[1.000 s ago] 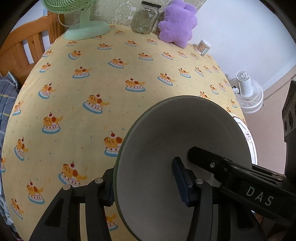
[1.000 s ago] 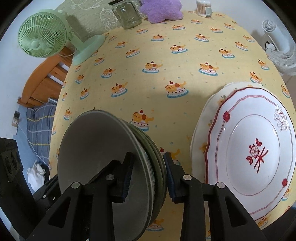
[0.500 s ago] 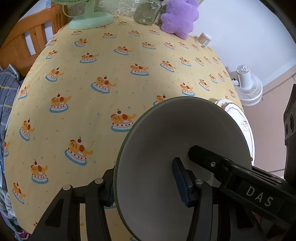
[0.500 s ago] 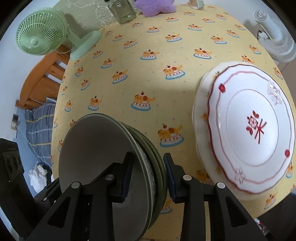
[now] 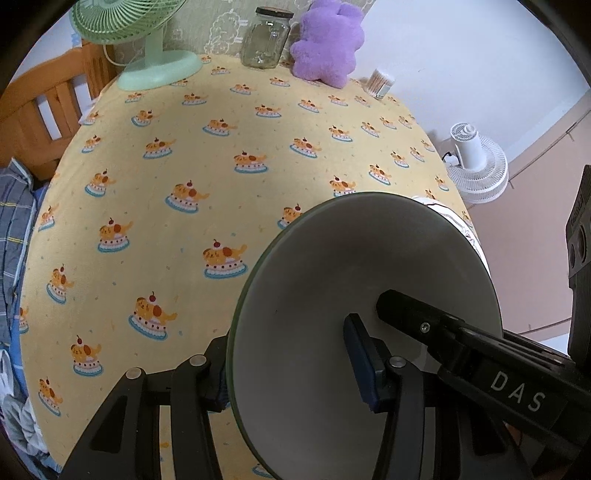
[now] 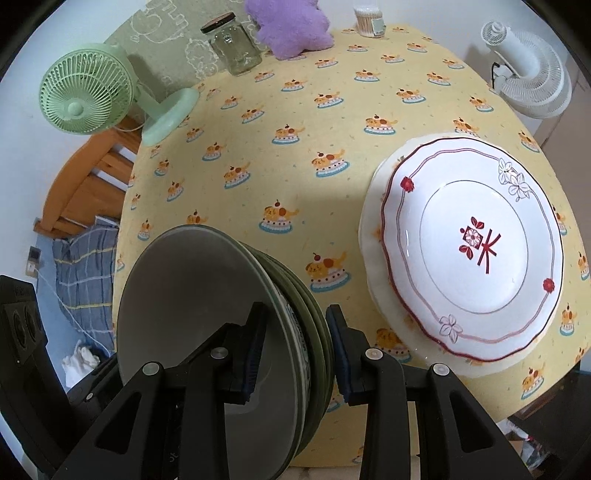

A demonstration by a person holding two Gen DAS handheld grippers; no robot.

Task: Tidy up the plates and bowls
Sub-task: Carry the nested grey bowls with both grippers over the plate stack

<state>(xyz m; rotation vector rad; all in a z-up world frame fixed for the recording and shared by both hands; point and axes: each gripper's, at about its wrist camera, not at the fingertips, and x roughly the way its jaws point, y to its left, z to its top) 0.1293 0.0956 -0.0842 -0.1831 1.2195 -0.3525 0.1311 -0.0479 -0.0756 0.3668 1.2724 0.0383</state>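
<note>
A stack of green-rimmed bowls [image 6: 192, 295] with pale grey insides is held above the table's near edge. My right gripper [image 6: 295, 350] is shut on the stack's rim, one finger inside the top bowl. My left gripper [image 5: 291, 369] is shut on the same bowls [image 5: 332, 266] from the other side. The right gripper's black finger [image 5: 424, 317] shows inside the bowl in the left wrist view. A white plate with red flowers [image 6: 472, 251] lies on a larger cream plate [image 6: 373, 229] at the table's right.
The table has a yellow cake-print cloth [image 6: 295, 122]. At its far edge stand a green fan [image 6: 88, 96], a glass jar [image 6: 236, 48], a purple plush [image 6: 291, 26] and a cotton-swab tub [image 6: 369, 20]. A white floor fan [image 6: 532, 81] stands right; a wooden chair [image 5: 40, 107] left.
Both grippers and the bowl stack swayed over the table's near edge, first tilting down, then back up. The grips on the bowls have not changed.
</note>
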